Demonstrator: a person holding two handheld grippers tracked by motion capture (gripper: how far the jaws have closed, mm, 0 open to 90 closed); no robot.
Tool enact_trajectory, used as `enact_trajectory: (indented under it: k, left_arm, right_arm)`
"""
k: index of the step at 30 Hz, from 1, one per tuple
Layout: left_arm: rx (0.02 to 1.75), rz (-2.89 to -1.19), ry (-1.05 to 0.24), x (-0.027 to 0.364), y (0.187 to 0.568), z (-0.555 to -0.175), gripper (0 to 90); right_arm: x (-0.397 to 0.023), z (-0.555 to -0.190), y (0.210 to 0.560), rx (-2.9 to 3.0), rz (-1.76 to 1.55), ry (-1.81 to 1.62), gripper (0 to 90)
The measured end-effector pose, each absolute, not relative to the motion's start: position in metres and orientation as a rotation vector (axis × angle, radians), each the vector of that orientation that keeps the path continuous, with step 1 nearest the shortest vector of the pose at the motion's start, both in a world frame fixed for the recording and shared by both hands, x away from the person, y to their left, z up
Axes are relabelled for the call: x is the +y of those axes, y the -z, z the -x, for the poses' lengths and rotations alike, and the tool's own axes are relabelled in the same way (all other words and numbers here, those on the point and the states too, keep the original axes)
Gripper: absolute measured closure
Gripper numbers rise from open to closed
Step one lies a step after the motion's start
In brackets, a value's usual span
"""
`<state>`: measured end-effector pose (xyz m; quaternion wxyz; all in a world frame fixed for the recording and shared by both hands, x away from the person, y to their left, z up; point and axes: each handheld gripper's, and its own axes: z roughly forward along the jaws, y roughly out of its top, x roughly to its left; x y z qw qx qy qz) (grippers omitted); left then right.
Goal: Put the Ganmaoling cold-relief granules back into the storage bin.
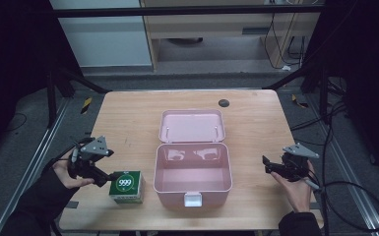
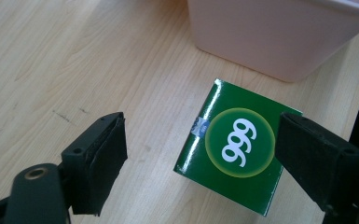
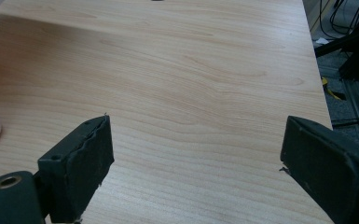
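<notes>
— Which step are you on?

— The approach. My left tongs (image 1: 109, 175) sit at the lower left of the high view, jaws spread wide and holding nothing, just beside the green box (image 1: 127, 186) with the white "999" on its top face. In the left gripper view the green box (image 2: 239, 145) lies low and right of centre; the right-hand jaw overlaps its edge, while the left-hand jaw stands well off over bare wood. Whether that near jaw touches the carton, I cannot tell.

— And where does the box sit relative to the case?

— It rests flat on the surface (image 1: 128, 118), just left of the pink case (image 1: 192, 184), apart from it. The case is open, with its lid (image 1: 191, 126) thrown back toward the top of the frame, and the inside looks bare.

— What is your other hand doing?

— My right tongs (image 1: 267, 164) hang at the lower right of the high view, well apart from the case, jaws also wide and gripping nothing. In the right gripper view they look out over plain wood (image 3: 191, 93), with a sliver of the pink case at the left edge.

— What does the next move call for?

— I judge I must slide the left tongs across so the carton lies squarely between both jaws, then close on two opposite sides. The box is light cardboard, so a gentle squeeze should do. After that, a lift and a short carry rightward over the case rim.
</notes>
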<state>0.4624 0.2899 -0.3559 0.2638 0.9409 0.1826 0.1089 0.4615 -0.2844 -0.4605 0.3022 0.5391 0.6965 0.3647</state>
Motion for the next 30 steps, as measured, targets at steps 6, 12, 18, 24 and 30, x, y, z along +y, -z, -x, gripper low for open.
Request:
enact_trajectory:
  k: [6, 12, 18, 24, 30]
  left_arm:
    - [0.446, -2.595, -0.27, 0.282, 0.361, -0.463, 14.7]
    - [0.421, -2.619, -0.261, 0.277, 0.362, -0.463, 13.9]
    - [0.381, -2.663, -0.244, 0.271, 0.367, -0.464, 12.5]
    - [0.358, -2.676, -0.225, 0.267, 0.37, -0.463, 12.1]
    - [0.334, -2.715, -0.205, 0.263, 0.375, -0.463, 10.8]
  right_arm:
    - [-0.284, -0.462, 0.461, 1.854, -1.429, -0.964, 8.9]
    - [-0.284, -0.462, 0.462, 1.863, -1.429, -0.962, 8.5]
    - [-0.283, -0.463, 0.463, 1.877, -1.425, -0.953, 8.0]
    - [-0.283, -0.463, 0.464, 1.882, -1.425, -0.951, 7.6]
    - [-0.283, -0.463, 0.464, 1.883, -1.424, -0.95, 7.5]
